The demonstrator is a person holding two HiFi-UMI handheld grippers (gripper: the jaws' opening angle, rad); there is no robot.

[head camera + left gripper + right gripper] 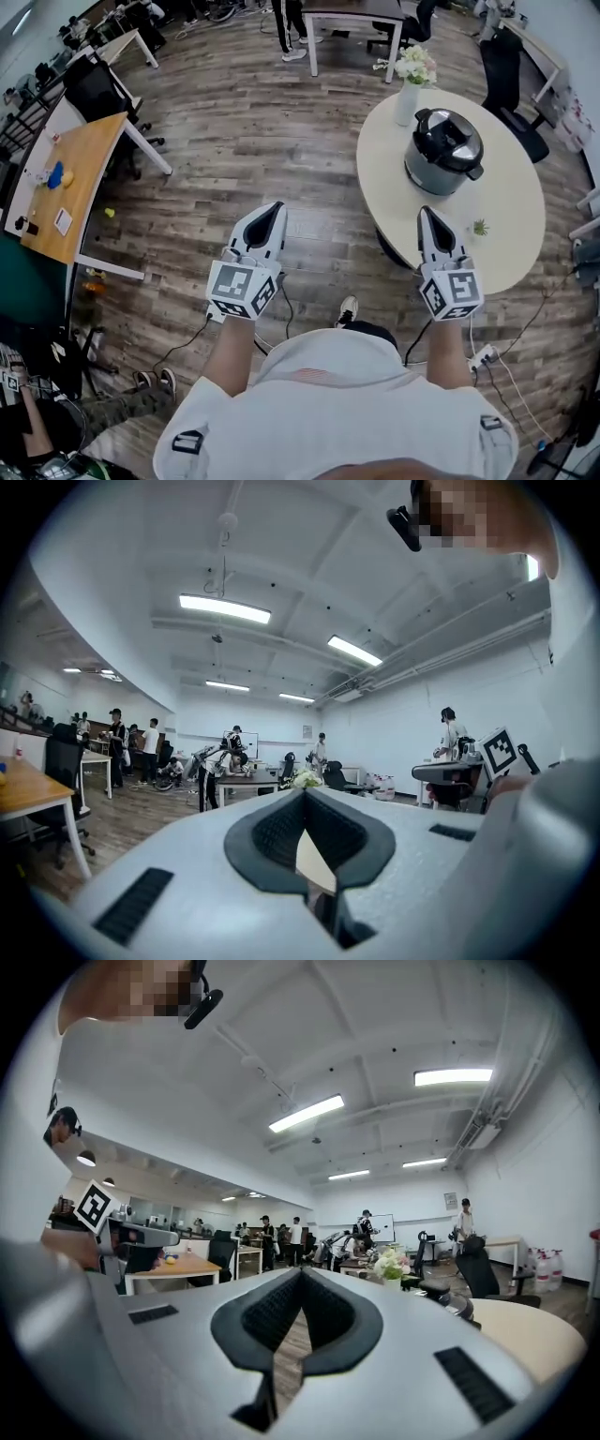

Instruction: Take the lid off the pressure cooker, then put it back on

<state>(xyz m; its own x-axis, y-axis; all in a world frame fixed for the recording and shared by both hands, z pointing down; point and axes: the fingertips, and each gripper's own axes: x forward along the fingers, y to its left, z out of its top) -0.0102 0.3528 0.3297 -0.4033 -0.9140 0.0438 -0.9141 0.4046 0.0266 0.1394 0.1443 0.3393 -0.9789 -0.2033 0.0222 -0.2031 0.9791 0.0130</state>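
Holds the white left gripper [274, 210] out level above the dark wooden plank floor [234, 122], jaws pressed together, nothing between the pads. Same with the white right gripper [427, 214]: jaws closed tight and empty, tip seen against the near edge of the round cream-coloured table [511, 220]. On this table, ahead of the right gripper and apart from it, the round silver pressure cooker [441, 176], with the black lid [448, 139] in place on top. Behind the cooker, near the far edge of the table, a white vase with pale flowers [411, 84]. Far to the left, a desk with orange wooden top [80, 183], carrying a few small things.
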